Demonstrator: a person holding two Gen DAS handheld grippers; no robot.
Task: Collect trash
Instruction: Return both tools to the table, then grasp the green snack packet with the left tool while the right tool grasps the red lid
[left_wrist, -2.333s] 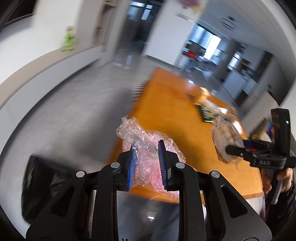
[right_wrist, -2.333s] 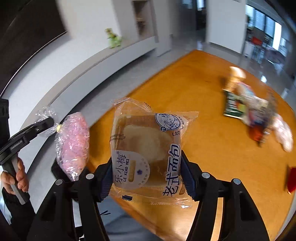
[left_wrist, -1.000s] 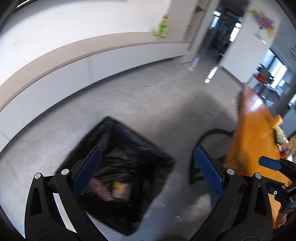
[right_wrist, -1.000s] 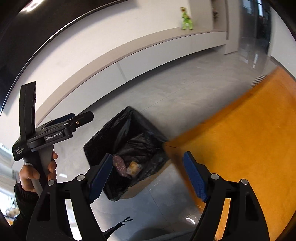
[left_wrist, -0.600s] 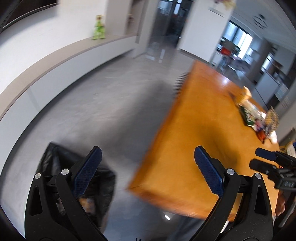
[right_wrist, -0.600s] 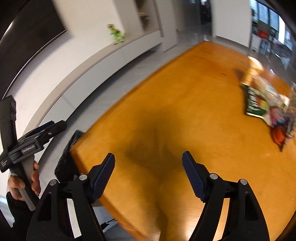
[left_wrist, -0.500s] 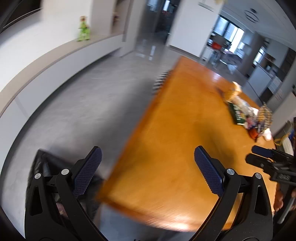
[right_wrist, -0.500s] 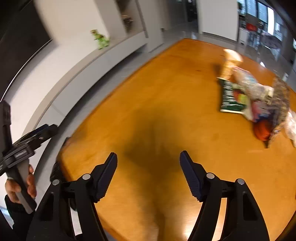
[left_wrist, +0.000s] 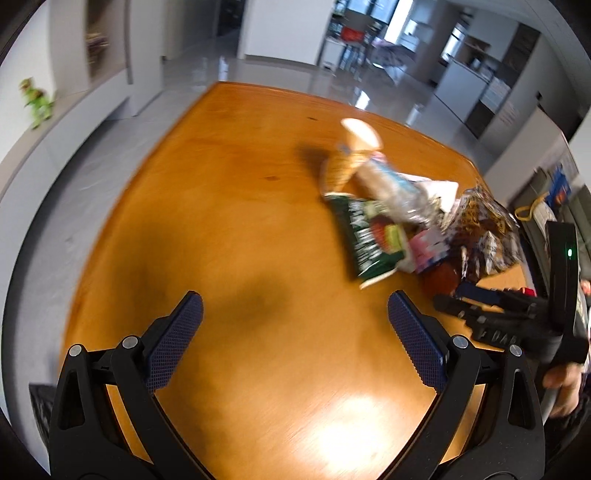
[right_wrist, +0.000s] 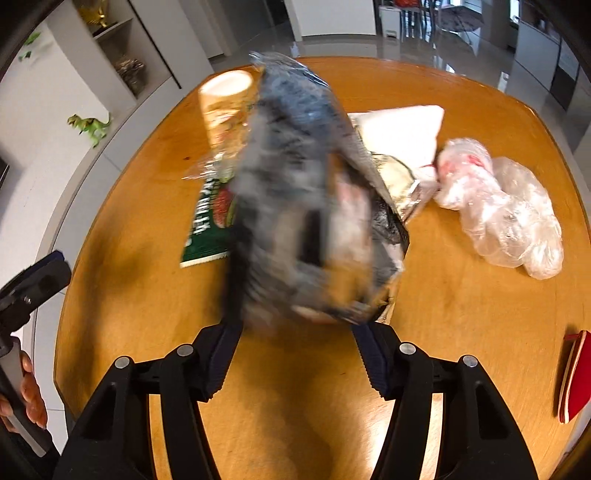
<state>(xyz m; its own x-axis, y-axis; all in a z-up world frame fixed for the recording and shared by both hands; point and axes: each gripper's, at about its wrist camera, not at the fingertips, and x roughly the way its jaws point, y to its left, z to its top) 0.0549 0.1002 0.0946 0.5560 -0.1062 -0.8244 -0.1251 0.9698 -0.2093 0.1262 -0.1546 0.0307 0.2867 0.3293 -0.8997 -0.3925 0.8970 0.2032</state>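
A heap of trash lies on the orange wooden table (left_wrist: 221, 229): a green snack packet (left_wrist: 367, 236), a paper cup (left_wrist: 351, 155), a pink wrapper (left_wrist: 428, 247) and a dark patterned bag (left_wrist: 484, 229). My left gripper (left_wrist: 295, 332) is open and empty above the near table. My right gripper (right_wrist: 295, 328) is closed on the dark patterned bag (right_wrist: 310, 206), blurred and lifted above the heap. In the right wrist view the green packet (right_wrist: 210, 229), the cup (right_wrist: 225, 99), a white paper (right_wrist: 402, 129) and a clear plastic bag (right_wrist: 502, 206) lie on the table.
A red flat object (right_wrist: 574, 373) lies at the table's right edge. The corner of the black bin bag (left_wrist: 38, 410) shows on the floor at lower left. A green toy dinosaur (right_wrist: 90, 125) stands on a wall ledge.
Both grippers swung from the floor bin back over the table. The right gripper went from open and empty to closed on the dark patterned bag. The left stayed open.
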